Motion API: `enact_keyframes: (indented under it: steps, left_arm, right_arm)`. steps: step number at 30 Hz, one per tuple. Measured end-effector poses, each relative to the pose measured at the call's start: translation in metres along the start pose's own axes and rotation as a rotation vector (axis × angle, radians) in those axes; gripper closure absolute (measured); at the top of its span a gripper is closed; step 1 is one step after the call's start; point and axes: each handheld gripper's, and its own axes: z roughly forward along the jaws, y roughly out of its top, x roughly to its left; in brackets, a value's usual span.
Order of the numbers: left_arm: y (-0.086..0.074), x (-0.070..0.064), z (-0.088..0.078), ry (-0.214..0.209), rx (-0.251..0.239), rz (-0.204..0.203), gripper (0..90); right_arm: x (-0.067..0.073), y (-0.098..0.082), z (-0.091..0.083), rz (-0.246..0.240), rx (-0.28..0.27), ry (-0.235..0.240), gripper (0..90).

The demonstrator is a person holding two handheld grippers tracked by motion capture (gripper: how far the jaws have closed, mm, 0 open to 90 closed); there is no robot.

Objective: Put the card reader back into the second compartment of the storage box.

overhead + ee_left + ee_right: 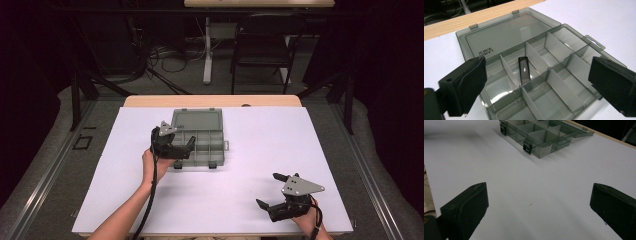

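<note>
Right gripper [274,191] sits nearest, low on the white table sheet [240,200], jaws spread wide with nothing between them; in the right gripper view there is just bare sheet between its pads. Further up, the left gripper [181,144] hangs over the near-left part of the smoky clear organizer box [210,147], jaws standing wide apart and holding nothing. Through the left gripper view, there it is: a small black USB stick [524,70] lying in one compartment of the back row, second from the left in that view, resting against a divider, clear of both pads. Beyond it the box's lid [196,120] lies flat open, toward the wooden table edge [210,101].
</note>
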Motion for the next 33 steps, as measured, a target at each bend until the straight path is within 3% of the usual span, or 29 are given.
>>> enact_keyframes:
  steps: [18, 33]
  left_arm:
    - [-0.017, -0.021, -0.039, -0.051, -0.014, 0.062, 0.1]
    - [-0.04, -0.028, -0.065, -0.067, -0.03, 0.061, 0.1]
  right_arm:
    - [0.0, -0.001, 0.0, -0.001, 0.004, -0.006, 1.4]
    - [0.001, -0.001, 0.0, -0.003, 0.004, -0.006, 1.4]
